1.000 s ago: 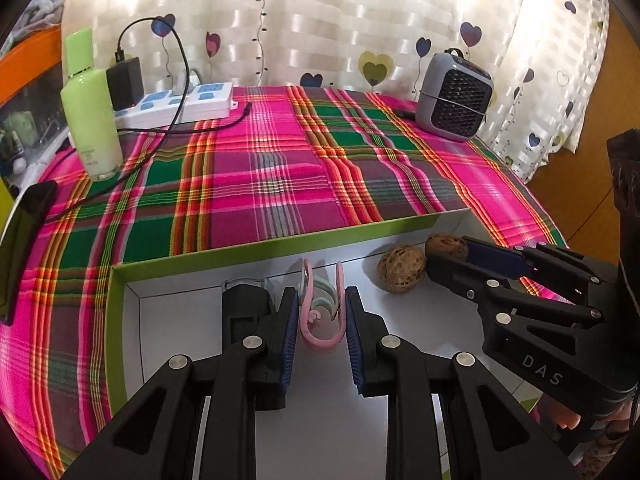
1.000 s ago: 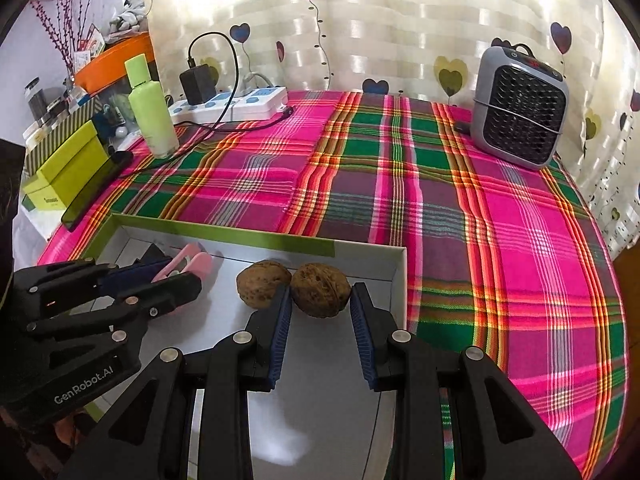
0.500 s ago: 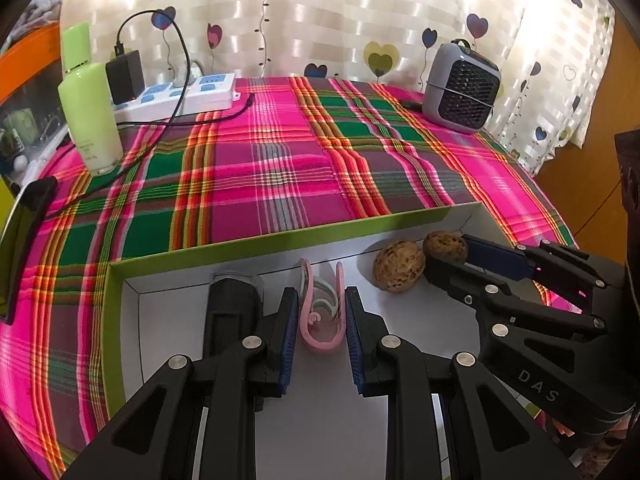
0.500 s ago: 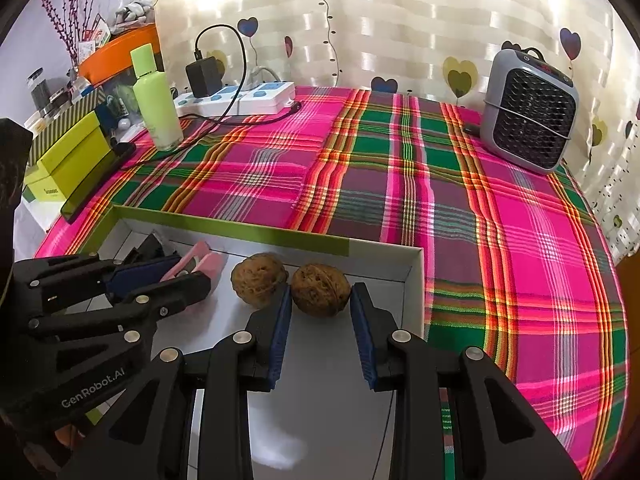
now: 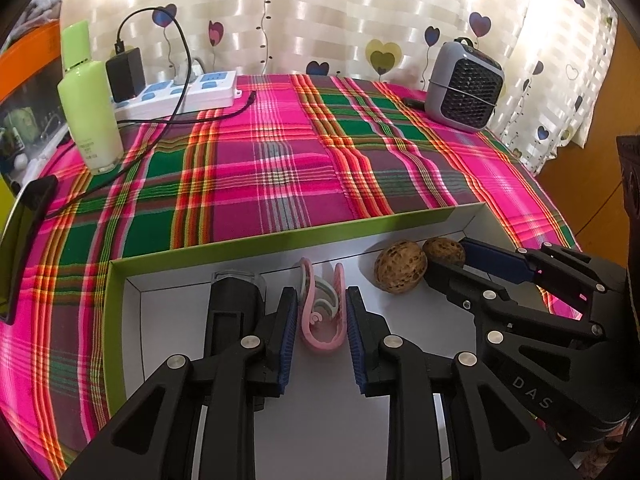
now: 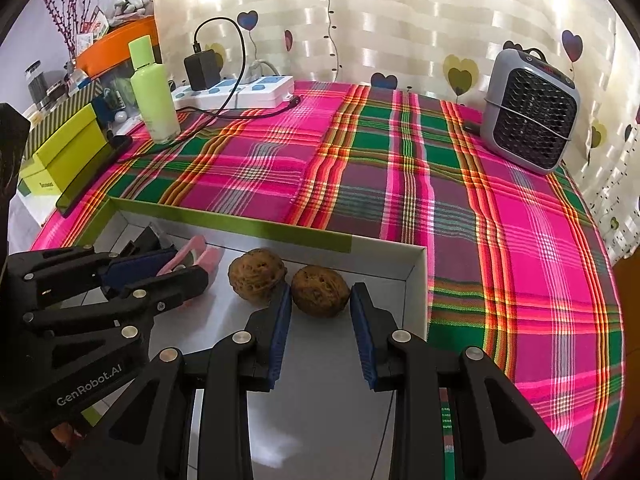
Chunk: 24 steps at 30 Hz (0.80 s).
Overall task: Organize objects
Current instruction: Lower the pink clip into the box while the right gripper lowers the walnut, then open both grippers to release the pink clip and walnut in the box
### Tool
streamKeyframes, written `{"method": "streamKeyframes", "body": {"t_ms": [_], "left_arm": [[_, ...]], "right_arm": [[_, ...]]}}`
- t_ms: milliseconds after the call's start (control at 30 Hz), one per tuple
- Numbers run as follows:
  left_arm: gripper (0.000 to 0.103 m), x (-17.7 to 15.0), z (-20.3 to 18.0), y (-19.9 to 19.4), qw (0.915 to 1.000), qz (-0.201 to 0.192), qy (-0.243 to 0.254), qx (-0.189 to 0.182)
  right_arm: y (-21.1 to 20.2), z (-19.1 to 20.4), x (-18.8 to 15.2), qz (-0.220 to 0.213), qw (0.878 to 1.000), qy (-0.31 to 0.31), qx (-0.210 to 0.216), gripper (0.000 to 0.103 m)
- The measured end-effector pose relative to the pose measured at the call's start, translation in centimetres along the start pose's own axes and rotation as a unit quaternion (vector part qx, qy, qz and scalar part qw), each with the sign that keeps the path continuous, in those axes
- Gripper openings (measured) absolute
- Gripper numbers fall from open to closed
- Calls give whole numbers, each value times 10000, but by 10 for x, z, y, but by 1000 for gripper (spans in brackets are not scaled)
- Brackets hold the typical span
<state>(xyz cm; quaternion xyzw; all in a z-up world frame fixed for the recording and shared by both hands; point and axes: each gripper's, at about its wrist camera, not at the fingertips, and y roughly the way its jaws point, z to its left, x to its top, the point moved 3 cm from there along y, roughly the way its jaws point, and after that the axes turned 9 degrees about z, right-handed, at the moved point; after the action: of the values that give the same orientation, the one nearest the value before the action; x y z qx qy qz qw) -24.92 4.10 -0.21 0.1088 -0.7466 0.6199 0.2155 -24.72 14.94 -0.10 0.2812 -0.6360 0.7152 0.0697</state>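
Observation:
A white box with a green rim lies on the plaid cloth. My left gripper is inside it, its pads against a pink U-shaped clip that rests on the box floor; the jaws are starting to open. My right gripper is shut on a brown walnut near the box's right wall. A second walnut lies just left of it, touching it.
A black object with a clear cap lies in the box beside my left finger. Behind the box on the cloth stand a green bottle, a power strip with charger and a grey heater. A phone leans at the left edge.

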Motion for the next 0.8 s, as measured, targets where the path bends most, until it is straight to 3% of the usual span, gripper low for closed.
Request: {"method": "streamKeyframes", "body": {"t_ms": [133, 300, 800], "left_arm": [[32, -1, 0, 0, 10000, 2, 10, -40], [34, -3, 2, -3, 10000, 3, -65, -30], [37, -18, 0, -33, 9997, -250, -69, 20]], "right_arm": [[-2, 0, 0, -45, 10000, -37, -31, 39], [-6, -1, 1, -131, 9999, 11, -87, 49], [-27, 7, -11, -246, 9996, 89, -127, 50]]}}
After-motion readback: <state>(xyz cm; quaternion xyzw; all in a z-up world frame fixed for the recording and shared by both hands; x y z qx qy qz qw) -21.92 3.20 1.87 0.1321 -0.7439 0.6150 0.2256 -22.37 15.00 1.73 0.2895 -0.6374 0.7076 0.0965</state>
